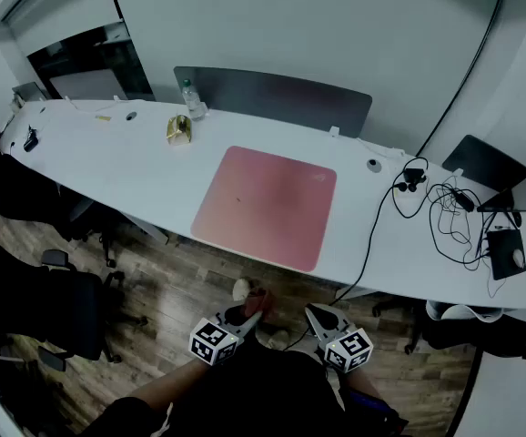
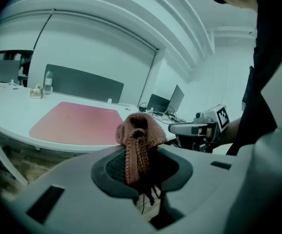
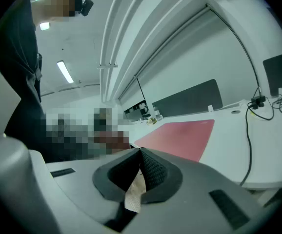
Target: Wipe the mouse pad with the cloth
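The pink mouse pad [image 1: 265, 206] lies flat in the middle of the long white table [image 1: 108, 167]; it also shows in the left gripper view [image 2: 77, 121] and the right gripper view [image 3: 180, 133]. Both grippers hang below the table's front edge, over the wooden floor. My left gripper [image 1: 252, 315] is shut on a reddish-brown knitted cloth [image 2: 140, 133], which bunches up out of the jaws. My right gripper [image 1: 315, 315] is shut, its pads [image 3: 153, 169] pressed together with nothing between them. From the left gripper view the right gripper [image 2: 199, 128] sits close by.
A water bottle [image 1: 191, 98] and a small gold object [image 1: 179, 130] stand behind the pad near a grey divider [image 1: 272, 98]. Tangled black cables [image 1: 427, 209], a laptop [image 1: 513, 188] and a mouse [image 1: 516, 258] lie on the right. An office chair [image 1: 63, 308] stands at the left.
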`<control>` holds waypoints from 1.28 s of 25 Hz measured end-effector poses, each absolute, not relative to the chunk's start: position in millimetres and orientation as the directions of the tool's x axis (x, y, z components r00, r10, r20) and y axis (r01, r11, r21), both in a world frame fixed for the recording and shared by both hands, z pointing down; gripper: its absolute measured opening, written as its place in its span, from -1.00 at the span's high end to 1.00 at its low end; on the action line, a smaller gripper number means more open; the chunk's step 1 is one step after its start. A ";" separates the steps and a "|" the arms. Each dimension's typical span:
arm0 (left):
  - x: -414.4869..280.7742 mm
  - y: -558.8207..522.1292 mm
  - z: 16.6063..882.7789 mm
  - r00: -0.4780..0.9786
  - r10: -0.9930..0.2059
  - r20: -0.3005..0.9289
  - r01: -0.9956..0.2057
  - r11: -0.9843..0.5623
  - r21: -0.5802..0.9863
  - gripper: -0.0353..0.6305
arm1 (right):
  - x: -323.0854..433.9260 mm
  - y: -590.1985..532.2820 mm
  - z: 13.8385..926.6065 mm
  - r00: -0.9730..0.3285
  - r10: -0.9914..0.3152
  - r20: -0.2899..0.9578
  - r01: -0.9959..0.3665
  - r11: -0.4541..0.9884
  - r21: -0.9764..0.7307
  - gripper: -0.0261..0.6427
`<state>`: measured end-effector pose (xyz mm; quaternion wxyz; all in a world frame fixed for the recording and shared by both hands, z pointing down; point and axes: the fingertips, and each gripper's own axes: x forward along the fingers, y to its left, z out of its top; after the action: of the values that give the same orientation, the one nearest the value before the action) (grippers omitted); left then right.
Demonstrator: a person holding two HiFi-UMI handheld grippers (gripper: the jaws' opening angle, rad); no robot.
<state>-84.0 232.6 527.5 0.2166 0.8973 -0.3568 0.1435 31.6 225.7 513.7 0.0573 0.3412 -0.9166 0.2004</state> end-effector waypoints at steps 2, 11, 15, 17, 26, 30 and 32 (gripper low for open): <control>-86.7 238.2 527.5 0.702 -0.583 0.410 -0.705 -0.651 0.281 0.63 | 31.4 231.3 513.2 -0.762 -0.600 0.241 -0.647 0.694 -0.318 0.85; -85.7 242.1 524.6 0.711 -0.583 0.393 -0.696 -0.662 0.278 0.63 | 29.7 237.9 505.1 -0.758 -0.613 0.224 -0.652 0.698 -0.295 0.85; -74.9 236.8 527.0 0.727 -0.564 0.391 -0.678 -0.678 0.283 0.63 | 37.7 235.5 504.0 -0.738 -0.641 0.211 -0.673 0.678 -0.297 0.85; -67.4 230.7 530.5 0.738 -0.548 0.393 -0.664 -0.692 0.283 0.63 | 44.1 233.1 504.4 -0.729 -0.653 0.205 -0.682 0.667 -0.300 0.85; -23.9 185.2 534.4 0.776 -0.491 0.394 -0.614 -0.730 0.299 0.63 | 77.8 212.4 504.9 -0.676 -0.704 0.219 -0.733 0.612 -0.297 0.85; -1.5 167.3 542.1 0.789 -0.457 0.411 -0.590 -0.751 0.298 0.63 | 89.1 200.8 506.1 -0.660 -0.718 0.222 -0.747 0.595 -0.297 0.85; 8.0 159.9 547.9 0.794 -0.441 0.419 -0.579 -0.758 0.299 0.63 | 93.7 195.9 506.9 -0.653 -0.723 0.224 -0.752 0.588 -0.298 0.85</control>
<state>8.0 159.9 547.9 0.2108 0.9232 -0.2764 0.1638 93.7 195.9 506.9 0.0394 0.4145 -0.8901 0.1855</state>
